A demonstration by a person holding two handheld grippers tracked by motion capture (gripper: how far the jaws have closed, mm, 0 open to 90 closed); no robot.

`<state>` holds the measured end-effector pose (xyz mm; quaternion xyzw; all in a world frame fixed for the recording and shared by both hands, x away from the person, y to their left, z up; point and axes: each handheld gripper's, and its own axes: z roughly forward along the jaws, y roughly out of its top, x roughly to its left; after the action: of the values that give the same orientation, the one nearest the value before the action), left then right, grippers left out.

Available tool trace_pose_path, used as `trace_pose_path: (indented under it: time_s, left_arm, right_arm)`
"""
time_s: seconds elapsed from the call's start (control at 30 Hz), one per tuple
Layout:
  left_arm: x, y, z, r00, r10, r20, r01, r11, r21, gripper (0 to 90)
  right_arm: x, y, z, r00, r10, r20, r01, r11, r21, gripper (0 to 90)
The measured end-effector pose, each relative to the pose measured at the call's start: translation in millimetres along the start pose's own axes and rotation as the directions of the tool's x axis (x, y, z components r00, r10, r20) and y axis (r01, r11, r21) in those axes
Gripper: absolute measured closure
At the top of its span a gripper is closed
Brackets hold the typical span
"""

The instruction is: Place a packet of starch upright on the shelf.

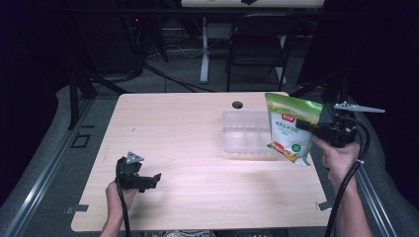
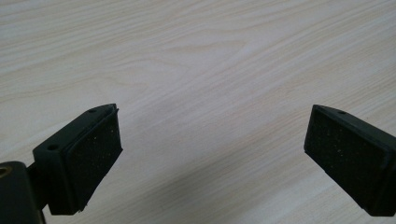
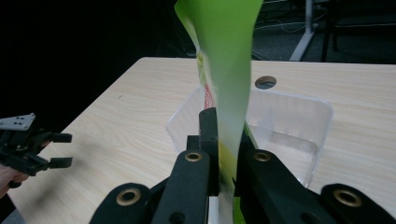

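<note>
Right gripper clamped on green pouch near table's right edge by clear bin, left gripper gaping over bare wood.

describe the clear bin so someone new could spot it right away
Start at the wooden table and go to its far right part, just in front of the round hole. The bin sits there beside the green pouch held in the right claw. It is see-through, with dividers inside.

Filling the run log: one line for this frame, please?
right gripper: shut on green pouch, held upright beside clear bin | left gripper: open, nothing between jaws, over bare table
</note>
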<state>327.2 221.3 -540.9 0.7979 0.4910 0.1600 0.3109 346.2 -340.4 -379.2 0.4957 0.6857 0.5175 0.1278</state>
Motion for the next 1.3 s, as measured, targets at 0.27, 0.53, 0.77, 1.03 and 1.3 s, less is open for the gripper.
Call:
trace_pose_path:
  time_s: [0.27,0.53,0.77,1.03,1.3]
  left_arm:
    - [-0.2,0.0,0.5,1.0000,0.003,0.000,-0.003,1.0000,0.002,3.7]
    - [-0.3,-0.4,1.0,1.0000,0.004,0.000,-0.004,1.0000,0.005,3.7]
    - [-0.3,-0.3,1.0,1.0000,0.004,0.000,-0.004,1.0000,0.003,3.7]
    - [-0.2,-0.3,0.7,1.0000,0.004,-0.003,-0.004,1.0000,0.001,3.7]
    - [-0.3,-0.3,0.3,1.0000,0.006,-0.002,-0.006,1.0000,0.001,3.7]
  right_arm:
    - [-7.0,8.8,13.0,0.9994,0.026,0.023,-0.025,1.000,-0.017,90.0]
    - [-12.0,18.0,29.2,0.9979,0.045,0.048,-0.044,0.999,-0.021,90.0]
    - [-14.5,22.7,40.9,0.9965,0.057,0.061,-0.056,0.998,-0.021,90.0]
    - [-19.6,25.1,51.9,0.9936,0.086,0.073,-0.084,0.996,-0.036,90.0]
    - [-24.0,26.0,62.9,0.9908,0.097,0.094,-0.094,0.995,-0.038,90.0]
